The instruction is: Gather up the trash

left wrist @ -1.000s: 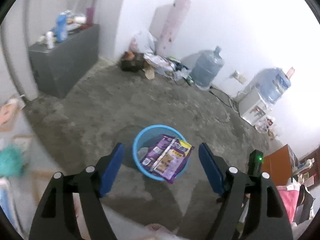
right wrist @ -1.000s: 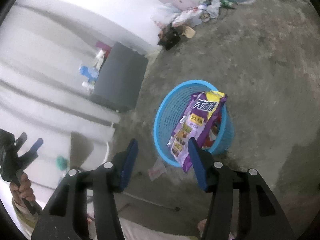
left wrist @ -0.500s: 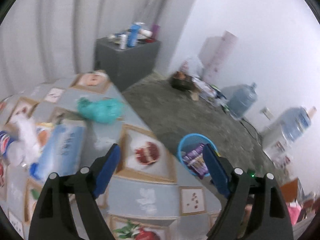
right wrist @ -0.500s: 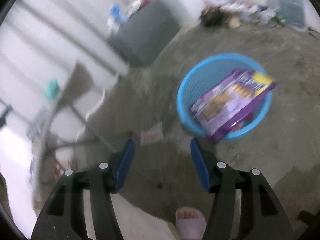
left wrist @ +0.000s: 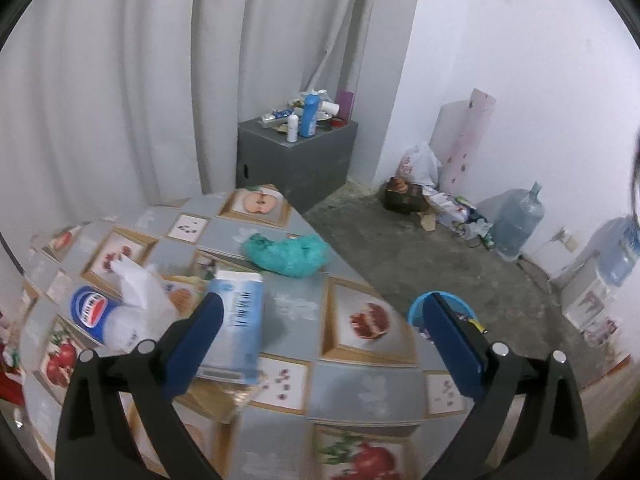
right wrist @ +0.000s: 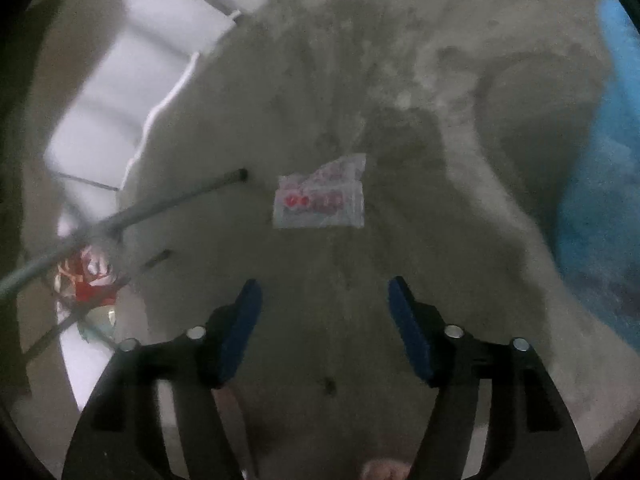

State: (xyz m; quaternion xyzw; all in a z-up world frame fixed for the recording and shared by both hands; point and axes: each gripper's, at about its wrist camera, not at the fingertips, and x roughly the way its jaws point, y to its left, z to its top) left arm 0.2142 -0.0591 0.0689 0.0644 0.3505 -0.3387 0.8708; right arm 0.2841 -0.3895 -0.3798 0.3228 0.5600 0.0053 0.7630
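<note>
My left gripper point(left wrist: 320, 312) hangs over a table with a fruit-print cloth point(left wrist: 360, 392), its jaws opening with nothing between them. On the table lie a light-blue carton point(left wrist: 240, 320), a crushed bottle with a blue and red label point(left wrist: 96, 312), a white tissue point(left wrist: 136, 280) and a teal crumpled bag point(left wrist: 288, 256). The blue basket point(left wrist: 416, 314) stands on the floor behind the right finger. My right gripper point(right wrist: 324, 304) points down at the concrete floor, jaws opening and empty, just short of a clear wrapper with red print point(right wrist: 320, 200). The blue basket point(right wrist: 604, 180) fills that view's right edge.
A grey cabinet point(left wrist: 296, 160) with bottles stands by the curtain. Water jugs point(left wrist: 516, 224) and a litter pile point(left wrist: 440, 200) line the far wall. Thin metal table legs point(right wrist: 120, 220) cross the floor at left, with red and white litter point(right wrist: 88, 276) beyond them.
The left gripper swung from above the basket to over the table and opened wider. The right gripper dropped toward the floor, away from the basket and onto the wrapper, opening wider.
</note>
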